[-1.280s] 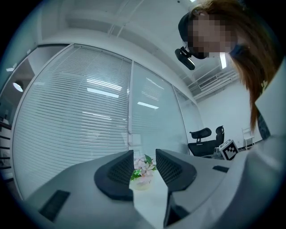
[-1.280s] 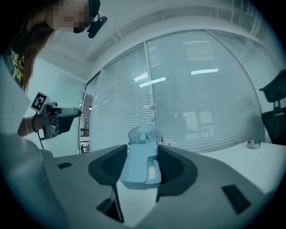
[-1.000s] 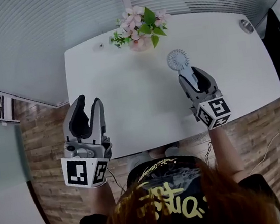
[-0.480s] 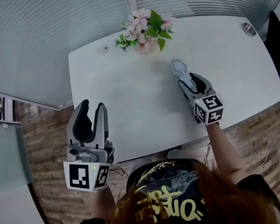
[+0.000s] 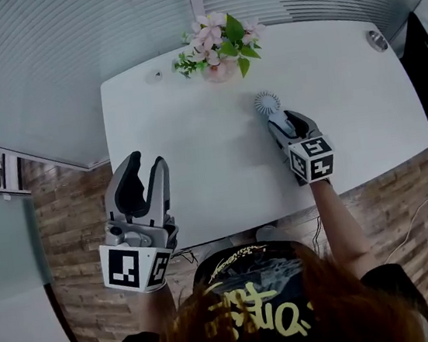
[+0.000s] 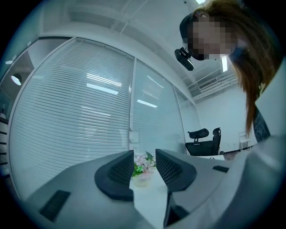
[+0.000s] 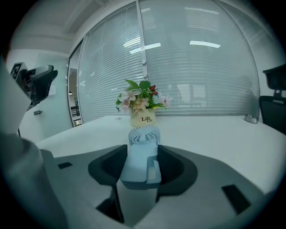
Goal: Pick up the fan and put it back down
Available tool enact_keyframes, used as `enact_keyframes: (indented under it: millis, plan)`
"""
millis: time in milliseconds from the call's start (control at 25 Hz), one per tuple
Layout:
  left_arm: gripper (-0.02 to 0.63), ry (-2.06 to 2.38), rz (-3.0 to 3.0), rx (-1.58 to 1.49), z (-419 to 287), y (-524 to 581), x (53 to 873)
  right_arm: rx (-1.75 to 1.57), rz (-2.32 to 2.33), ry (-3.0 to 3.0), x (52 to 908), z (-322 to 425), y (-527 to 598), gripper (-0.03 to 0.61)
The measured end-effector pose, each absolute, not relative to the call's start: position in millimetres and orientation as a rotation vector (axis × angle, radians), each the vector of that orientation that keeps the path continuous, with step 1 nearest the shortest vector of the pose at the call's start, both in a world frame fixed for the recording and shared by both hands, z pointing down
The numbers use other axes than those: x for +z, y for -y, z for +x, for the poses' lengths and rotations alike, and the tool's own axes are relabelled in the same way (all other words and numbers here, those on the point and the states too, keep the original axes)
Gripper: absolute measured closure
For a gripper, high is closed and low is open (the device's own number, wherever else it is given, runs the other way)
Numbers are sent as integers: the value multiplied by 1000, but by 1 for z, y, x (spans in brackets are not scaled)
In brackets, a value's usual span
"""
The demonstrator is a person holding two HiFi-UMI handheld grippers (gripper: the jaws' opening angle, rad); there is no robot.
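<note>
Clamps the pale blue fan (image 7: 143, 136) by its handle in the right gripper (image 5: 284, 120). Holds the left gripper (image 6: 144, 167) spread and empty. Reads "Life" on the vase (image 7: 143, 119) beyond.

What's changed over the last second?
The right gripper, still shut on the fan, has lowered it toward the table, tipping downward. The left gripper stayed put, open and empty; the flower vase hasn't moved.

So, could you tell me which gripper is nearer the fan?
Right. The right gripper holds the fan; the left gripper hovers far off at the table's near-left corner.
</note>
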State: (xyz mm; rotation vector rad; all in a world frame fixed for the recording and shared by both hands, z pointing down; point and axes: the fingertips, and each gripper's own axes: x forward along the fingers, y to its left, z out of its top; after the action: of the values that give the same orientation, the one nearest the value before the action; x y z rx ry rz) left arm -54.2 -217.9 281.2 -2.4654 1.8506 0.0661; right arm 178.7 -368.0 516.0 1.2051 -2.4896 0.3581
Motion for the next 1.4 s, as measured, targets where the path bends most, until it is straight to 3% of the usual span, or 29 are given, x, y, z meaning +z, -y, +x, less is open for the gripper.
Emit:
enact_keyframes:
  millis: [880,1400]
  plan:
    - [476,-1792,-2500,73,-34,226,281,368,1078,2328,538,165,367,360]
    - [476,-1734,-2528,79,-4,234,279,338,1157,2560,459,182,354,351]
